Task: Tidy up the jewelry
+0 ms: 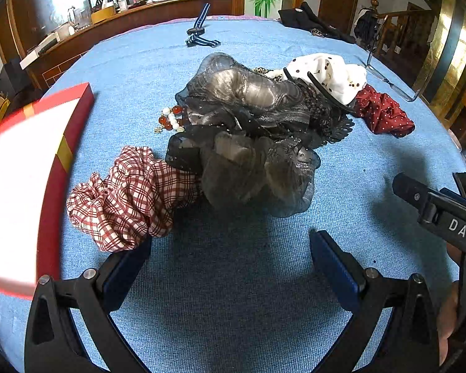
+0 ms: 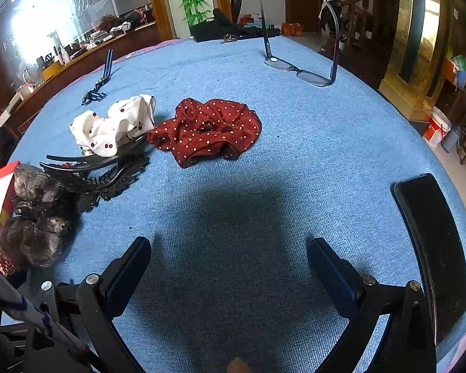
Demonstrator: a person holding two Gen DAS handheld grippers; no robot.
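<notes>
A pile of hair accessories lies mid-table: a grey-black organza scrunchie point(image 1: 248, 143), a red plaid scrunchie point(image 1: 130, 195), a red and white bead bracelet point(image 1: 171, 118), a white cherry-print scrunchie point(image 1: 326, 74) point(image 2: 115, 124), a dark red dotted scrunchie point(image 1: 382, 112) point(image 2: 208, 130) and black headbands point(image 2: 87, 164). A red gift box point(image 1: 62, 143) with a white inside stands at the left. My left gripper point(image 1: 230, 264) is open and empty just in front of the pile. My right gripper point(image 2: 230, 267) is open and empty over bare cloth, right of the pile.
The table has a blue cloth point(image 2: 295, 155). Glasses point(image 2: 298, 68) stand upside down at the far right. A striped watch strap point(image 1: 202, 31) lies at the far edge beside black cloth point(image 1: 310, 21). A black phone point(image 2: 431, 248) lies by the right edge.
</notes>
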